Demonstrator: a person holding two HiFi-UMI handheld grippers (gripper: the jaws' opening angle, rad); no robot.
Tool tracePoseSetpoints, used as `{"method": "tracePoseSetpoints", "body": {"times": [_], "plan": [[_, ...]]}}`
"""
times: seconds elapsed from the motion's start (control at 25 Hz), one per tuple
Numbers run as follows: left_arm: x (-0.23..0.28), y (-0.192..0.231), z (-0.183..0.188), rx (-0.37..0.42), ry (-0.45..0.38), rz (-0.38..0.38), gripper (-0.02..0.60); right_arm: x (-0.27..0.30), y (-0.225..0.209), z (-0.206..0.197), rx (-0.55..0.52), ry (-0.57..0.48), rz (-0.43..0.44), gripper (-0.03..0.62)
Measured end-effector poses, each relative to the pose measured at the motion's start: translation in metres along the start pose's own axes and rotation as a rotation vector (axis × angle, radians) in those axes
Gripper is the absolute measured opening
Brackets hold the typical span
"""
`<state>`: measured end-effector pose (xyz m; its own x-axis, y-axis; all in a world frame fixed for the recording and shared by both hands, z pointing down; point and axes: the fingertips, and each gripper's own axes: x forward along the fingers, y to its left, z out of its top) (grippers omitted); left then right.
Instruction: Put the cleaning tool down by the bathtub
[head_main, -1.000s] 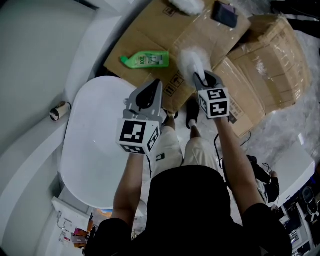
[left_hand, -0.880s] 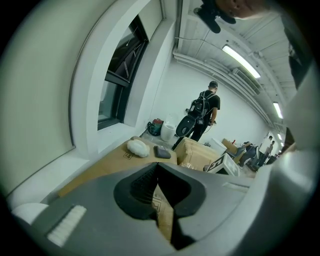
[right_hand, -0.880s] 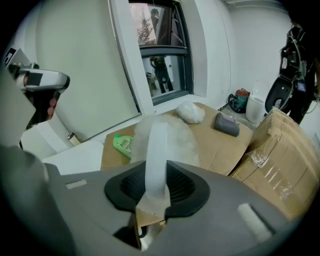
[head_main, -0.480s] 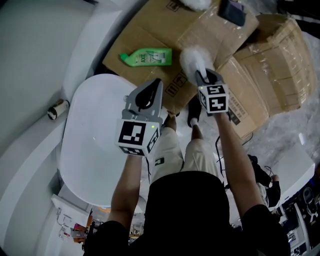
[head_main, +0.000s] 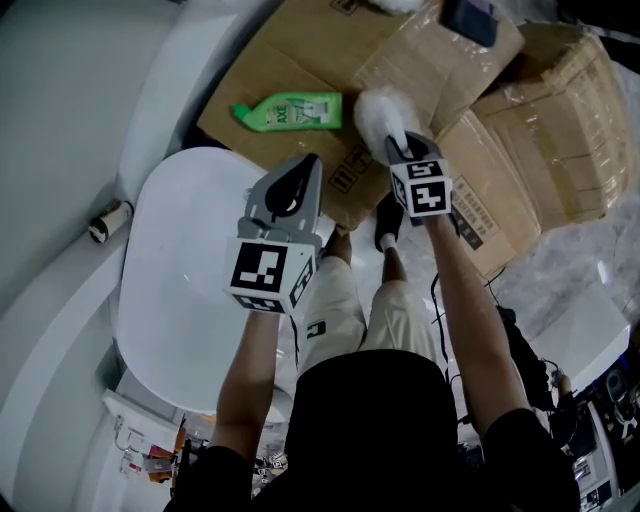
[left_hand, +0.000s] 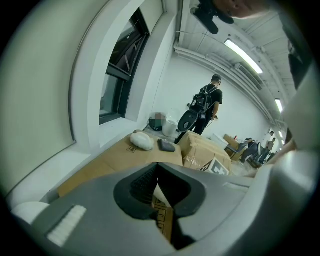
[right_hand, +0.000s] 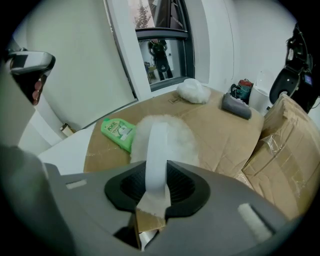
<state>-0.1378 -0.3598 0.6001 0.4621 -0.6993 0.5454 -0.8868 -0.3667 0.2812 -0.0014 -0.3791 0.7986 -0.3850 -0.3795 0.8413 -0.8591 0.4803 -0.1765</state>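
Duster (right_hand: 165, 136) sits in your right gripper (right_hand: 155, 182). The jaws are clamped on its white handle (right_hand: 156, 150), standing only as far apart as the handle is wide. The fluffy head sticks out just ahead of the tips.

- Your right gripper hangs over the cardboard (head_main: 300, 60). Can't tell whether the duster head touches the sheet.
- A green bottle (head_main: 290, 111) lies flat on the cardboard, ahead and left of the right gripper, just beside the duster head.
- Farther ahead of that gripper are a second white fluffy pad (right_hand: 194, 91) and a dark pouch (right_hand: 235, 106), both on the cardboard and well apart from the duster.
- Your left gripper (head_main: 303, 168) is to the left of the right one, near the rim of the tub (head_main: 190, 290). Its jaws are closed tip to tip with nothing between them.
- The tub lies left of and behind both grippers. The duster is off to its right, just past the rim.
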Motion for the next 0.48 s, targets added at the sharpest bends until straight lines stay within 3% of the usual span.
{"method": "tracePoseSetpoints", "body": {"times": [0.48], "plan": [[0.003, 0.001, -0.007, -0.007, 0.01, -0.009, -0.002, 0.016, -0.002, -0.01, -0.006, 0.039, -0.016, 0.092]]}}
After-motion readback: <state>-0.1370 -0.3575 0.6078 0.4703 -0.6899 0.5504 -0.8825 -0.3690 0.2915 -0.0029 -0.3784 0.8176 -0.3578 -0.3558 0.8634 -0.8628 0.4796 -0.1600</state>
